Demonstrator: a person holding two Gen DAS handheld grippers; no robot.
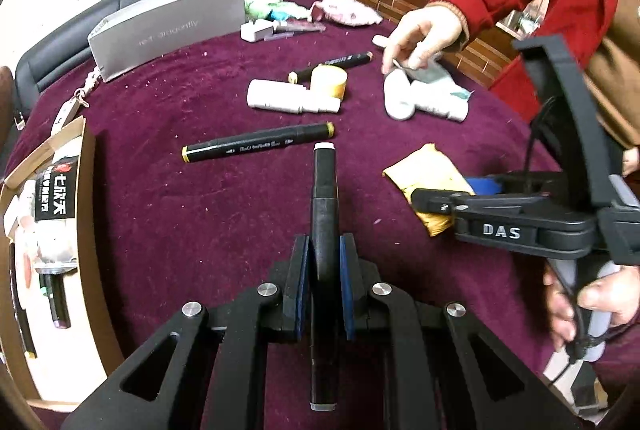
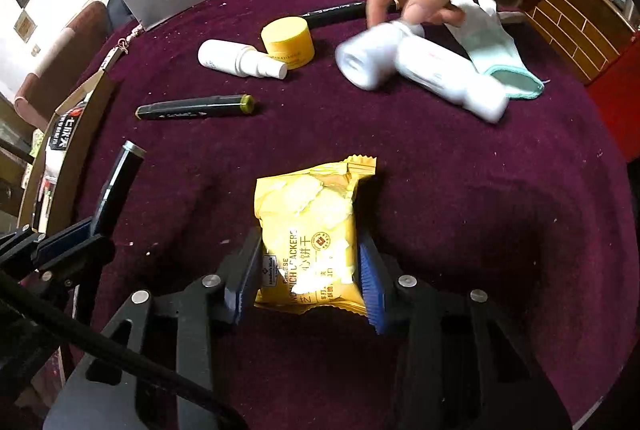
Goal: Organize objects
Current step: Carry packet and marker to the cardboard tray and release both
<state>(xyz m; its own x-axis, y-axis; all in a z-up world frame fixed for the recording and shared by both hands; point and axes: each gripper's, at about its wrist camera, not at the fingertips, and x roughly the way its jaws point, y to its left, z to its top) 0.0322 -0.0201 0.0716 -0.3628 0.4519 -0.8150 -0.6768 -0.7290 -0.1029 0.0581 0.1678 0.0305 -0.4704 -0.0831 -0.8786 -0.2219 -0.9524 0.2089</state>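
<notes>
Only the right wrist view shows the cracker packet [image 2: 308, 242] label, squeezed between the right gripper [image 2: 306, 278] pads. The left gripper [image 1: 324, 282] clamps a black marker [image 1: 324, 214] pointing to twelve o'clock above the maroon cloth [image 1: 200, 230].

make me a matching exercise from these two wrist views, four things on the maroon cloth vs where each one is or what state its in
Things:
1. black marker with white end cap
2. yellow cracker packet
3. round yellow jar
4. black marker with yellow end caps

States:
A. lying loose on the cloth
B. clamped in the left gripper
C. beside the small white spray bottle
D. between the right gripper's blue pads

Pairs: 1-B, 2-D, 3-C, 4-A
</notes>
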